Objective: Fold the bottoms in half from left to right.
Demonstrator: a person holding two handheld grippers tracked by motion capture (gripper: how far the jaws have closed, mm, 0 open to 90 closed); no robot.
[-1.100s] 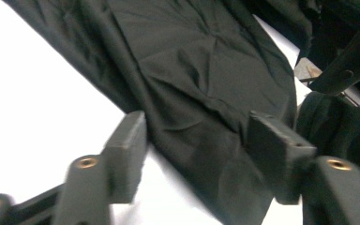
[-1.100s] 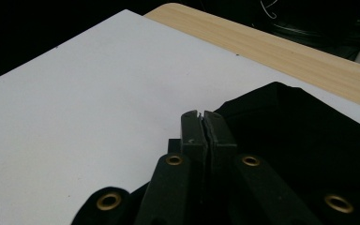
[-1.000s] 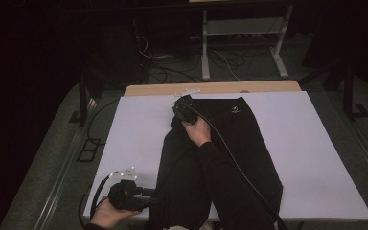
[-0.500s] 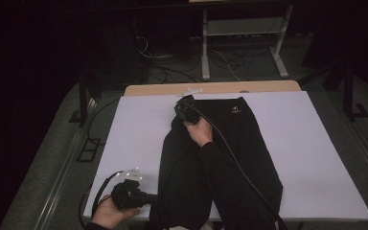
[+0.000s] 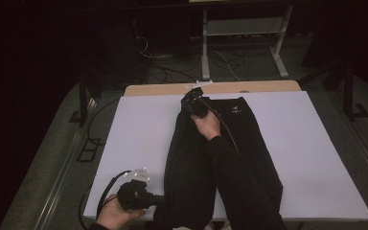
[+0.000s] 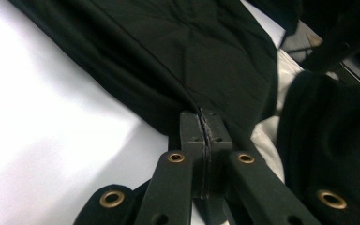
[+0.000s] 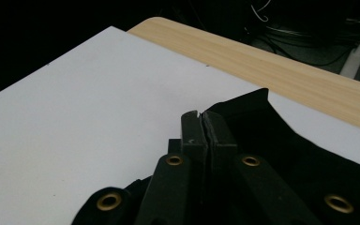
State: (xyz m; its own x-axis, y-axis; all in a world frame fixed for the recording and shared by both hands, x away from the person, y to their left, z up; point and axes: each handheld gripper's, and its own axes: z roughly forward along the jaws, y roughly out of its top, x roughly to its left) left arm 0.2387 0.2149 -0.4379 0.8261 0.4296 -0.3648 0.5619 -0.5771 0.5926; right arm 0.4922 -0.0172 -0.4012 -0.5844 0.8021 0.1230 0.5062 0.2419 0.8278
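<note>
Black trousers laid lengthwise on white table, waistband toward far edge. Left gripper clamped on fabric fold at near left leg hem, jaws just closed. Right gripper clamped on waistband corner, far left. Wooden strip beyond white surface.

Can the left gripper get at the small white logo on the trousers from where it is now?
Probably not as things stand. The left gripper is shut on the black trousers at their near edge, while the logo lies at the far end, beyond the right gripper and its forearm.
</note>
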